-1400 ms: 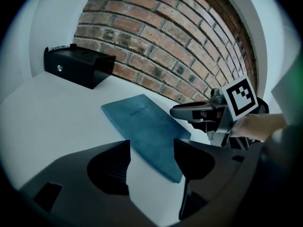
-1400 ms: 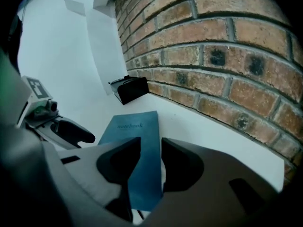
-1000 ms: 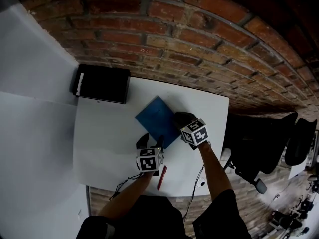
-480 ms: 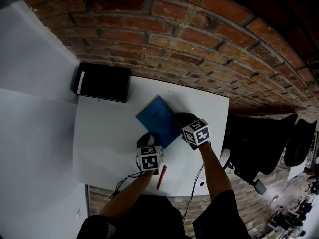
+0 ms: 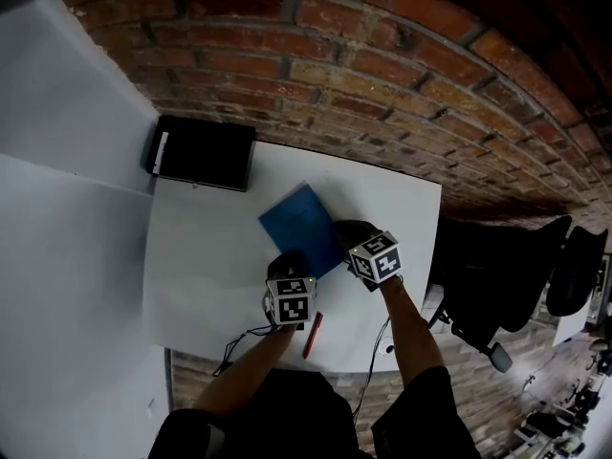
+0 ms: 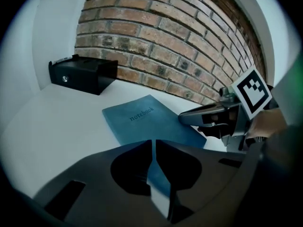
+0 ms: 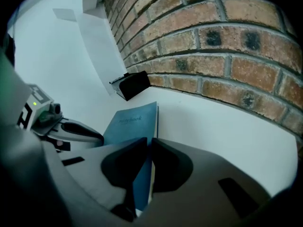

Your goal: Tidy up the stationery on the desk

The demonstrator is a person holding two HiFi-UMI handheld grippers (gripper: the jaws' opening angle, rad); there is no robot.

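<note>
The blue notebook (image 5: pixel 298 220) lies in the middle of our white desk (image 5: pixel 201 256). Our left gripper (image 6: pixel 153 148) is clamped on its near corner, and our right gripper (image 7: pixel 147 148) pinches its right edge. A red pen (image 5: pixel 311 336) lies just beside the left gripper, at the desk's near edge.

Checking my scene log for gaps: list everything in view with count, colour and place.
notebook: one, blue, mid-desk, near end between both grippers
box: one, black, far left corner by the brick wall
pen: one, red, near desk edge beside the left gripper
desk: one, white, against the brick wall
office chairs: two, black, right of the desk
left gripper: one, dark, jaws shut on the notebook
right gripper: one, dark, jaws shut on the notebook's edge
forearms: two, bare, reaching from below
</note>
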